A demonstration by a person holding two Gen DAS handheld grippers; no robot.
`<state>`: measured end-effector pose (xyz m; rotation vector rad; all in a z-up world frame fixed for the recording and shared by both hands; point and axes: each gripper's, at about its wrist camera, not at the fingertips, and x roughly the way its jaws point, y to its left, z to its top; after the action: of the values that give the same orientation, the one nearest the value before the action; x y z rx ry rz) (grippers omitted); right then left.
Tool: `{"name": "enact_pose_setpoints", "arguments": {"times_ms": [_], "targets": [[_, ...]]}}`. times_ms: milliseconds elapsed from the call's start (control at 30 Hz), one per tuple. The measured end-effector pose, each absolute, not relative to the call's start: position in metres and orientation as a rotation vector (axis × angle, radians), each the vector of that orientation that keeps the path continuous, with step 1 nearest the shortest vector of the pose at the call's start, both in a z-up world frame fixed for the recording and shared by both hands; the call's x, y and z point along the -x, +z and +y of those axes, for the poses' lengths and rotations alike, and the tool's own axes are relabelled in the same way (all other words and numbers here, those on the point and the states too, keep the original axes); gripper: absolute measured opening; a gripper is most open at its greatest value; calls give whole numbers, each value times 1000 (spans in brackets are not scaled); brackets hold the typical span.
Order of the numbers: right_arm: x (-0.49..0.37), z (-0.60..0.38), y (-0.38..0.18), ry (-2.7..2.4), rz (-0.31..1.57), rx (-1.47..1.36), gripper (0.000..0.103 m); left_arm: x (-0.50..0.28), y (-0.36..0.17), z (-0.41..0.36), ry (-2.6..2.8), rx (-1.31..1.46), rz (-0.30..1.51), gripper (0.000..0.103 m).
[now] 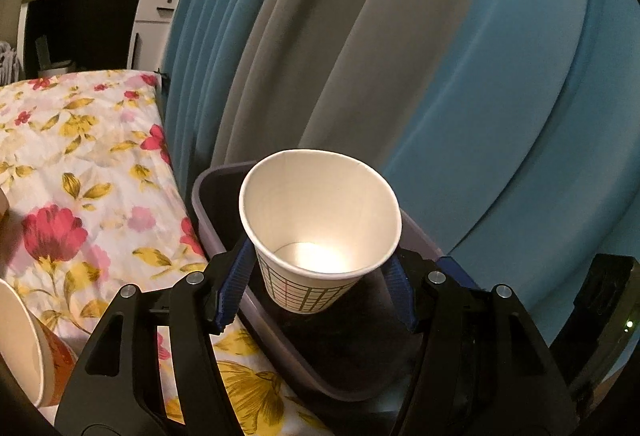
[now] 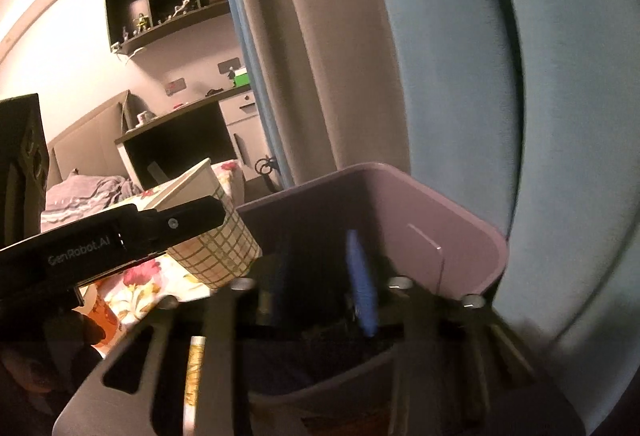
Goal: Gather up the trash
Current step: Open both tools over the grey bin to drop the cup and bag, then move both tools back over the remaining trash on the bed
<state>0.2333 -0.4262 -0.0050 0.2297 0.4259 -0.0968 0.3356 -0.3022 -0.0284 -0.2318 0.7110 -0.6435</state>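
Note:
My left gripper (image 1: 320, 276) is shut on a white paper cup (image 1: 320, 220) with a green grid pattern, holding it mouth up and tilted, just above the near rim of a purple trash bin (image 1: 208, 195). The same cup (image 2: 216, 248) shows in the right wrist view, held by the black left gripper beside the bin (image 2: 420, 220). My right gripper (image 2: 324, 276) hangs over the bin's open mouth, motion-blurred; its blue pads (image 2: 362, 276) stand close together with nothing visible between them.
A bed with a floral sheet (image 1: 80, 163) lies left of the bin. An orange-and-white cup (image 1: 28, 348) rests on it at lower left. Blue and grey curtains (image 1: 400, 55) hang right behind the bin. A desk and shelves stand far back.

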Motion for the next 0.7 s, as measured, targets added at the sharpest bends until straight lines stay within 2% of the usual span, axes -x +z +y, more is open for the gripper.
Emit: {"name": "enact_pose_setpoints", "arguments": {"times_ms": [300,367,433,700], "targets": [[-202,-438,-8,-202,386,-231,47,-332,-42,-321,-701,201,767,62],[-196,-438,-8,-212,376,-226,48,-334,-45,-321,-706,213,781,69],[-191,-437,-7,-225,369,-211,48,-333,-46,-320,-698,227,780,83],[-174,-432,-4,-235,346,-203,57,-311,-28,-311,-671,166,698,90]]}}
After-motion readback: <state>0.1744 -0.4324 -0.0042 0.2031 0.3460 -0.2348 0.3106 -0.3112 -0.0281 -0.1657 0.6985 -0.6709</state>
